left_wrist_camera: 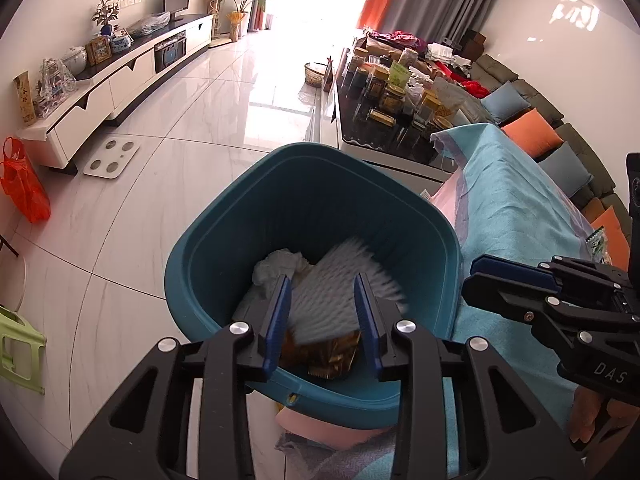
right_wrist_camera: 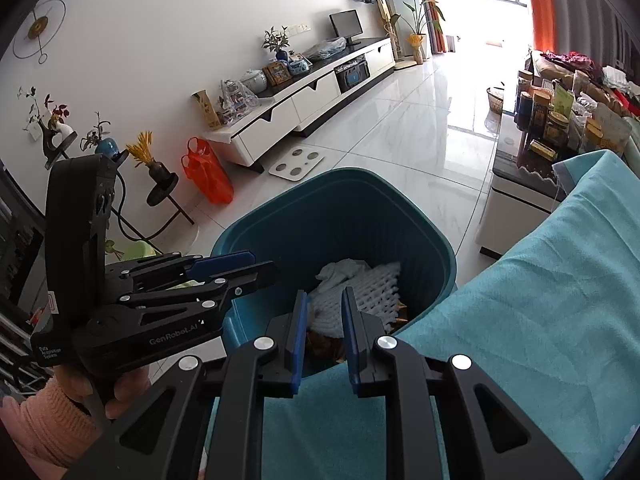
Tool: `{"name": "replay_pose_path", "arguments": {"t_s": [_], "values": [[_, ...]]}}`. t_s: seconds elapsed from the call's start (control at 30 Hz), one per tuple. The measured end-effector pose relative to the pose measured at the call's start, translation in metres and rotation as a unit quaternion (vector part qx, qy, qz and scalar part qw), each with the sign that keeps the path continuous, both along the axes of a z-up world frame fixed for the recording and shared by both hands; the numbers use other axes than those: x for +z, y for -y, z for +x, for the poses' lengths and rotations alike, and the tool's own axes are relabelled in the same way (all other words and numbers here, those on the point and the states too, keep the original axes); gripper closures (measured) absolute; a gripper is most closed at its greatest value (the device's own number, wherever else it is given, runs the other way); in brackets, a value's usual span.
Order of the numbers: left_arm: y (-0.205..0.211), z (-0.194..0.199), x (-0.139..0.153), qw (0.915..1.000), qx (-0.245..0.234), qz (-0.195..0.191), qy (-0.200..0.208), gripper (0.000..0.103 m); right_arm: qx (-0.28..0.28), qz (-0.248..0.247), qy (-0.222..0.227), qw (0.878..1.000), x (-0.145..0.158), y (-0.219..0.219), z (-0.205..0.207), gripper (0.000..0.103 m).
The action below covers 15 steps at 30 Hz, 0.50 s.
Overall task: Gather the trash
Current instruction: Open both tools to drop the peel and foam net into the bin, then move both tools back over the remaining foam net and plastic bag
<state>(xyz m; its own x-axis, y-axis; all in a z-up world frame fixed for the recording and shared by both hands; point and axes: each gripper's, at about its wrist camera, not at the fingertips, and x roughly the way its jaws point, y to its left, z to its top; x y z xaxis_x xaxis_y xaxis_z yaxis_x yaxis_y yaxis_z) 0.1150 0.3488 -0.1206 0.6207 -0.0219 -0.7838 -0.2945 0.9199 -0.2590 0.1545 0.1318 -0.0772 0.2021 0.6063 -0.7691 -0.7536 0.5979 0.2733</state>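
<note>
A teal bin point(left_wrist_camera: 312, 184) stands on the floor against a table covered in teal cloth point(left_wrist_camera: 516, 200). It holds a crumpled white tissue point(left_wrist_camera: 280, 266), a white foam net point(left_wrist_camera: 344, 280) that looks blurred, and a gold-brown wrapper point(left_wrist_camera: 332, 354). My left gripper point(left_wrist_camera: 322, 280) hangs over the bin's near rim, open, with the foam net below the gap and free of the pads. My right gripper point(right_wrist_camera: 325, 292) is over the same bin point(right_wrist_camera: 340, 184) from the cloth side, its jaws slightly apart and empty. A green snack packet point(left_wrist_camera: 598, 244) lies on the cloth.
A dark coffee table crowded with jars point(left_wrist_camera: 392, 92) stands beyond the bin. A white scale point(left_wrist_camera: 112, 158) and an orange plastic bag point(left_wrist_camera: 24, 188) sit on the tiled floor by the TV cabinet point(left_wrist_camera: 120, 84). A sofa with cushions point(left_wrist_camera: 532, 132) runs along the right.
</note>
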Motion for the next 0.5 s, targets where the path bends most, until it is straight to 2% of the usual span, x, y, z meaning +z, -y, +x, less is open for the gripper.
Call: {"name": "replay_pose_path", "arguments": {"t_s": [0.17, 0.27, 0.33, 0.5], "values": [[0.007, -0.009, 0.016, 0.9996, -0.009, 0.007, 0.026, 0.065, -0.012, 0.017, -0.001, 1.0, 0.008, 0.018, -0.003, 0.085], [0.016, -0.016, 0.032, 0.9985, -0.023, 0.008, 0.049, 0.06, -0.018, 0.032, 0.009, 0.999, 0.019, 0.037, -0.008, 0.074], [0.025, -0.018, 0.044, 0.9971, -0.039, 0.007, 0.065, 0.055, -0.026, 0.042, 0.02, 0.999, 0.028, 0.053, -0.012, 0.071], [0.065, -0.019, 0.064, 0.9908, -0.096, -0.012, 0.095, 0.051, -0.065, 0.064, 0.046, 0.995, 0.05, 0.107, -0.017, 0.069]]}}
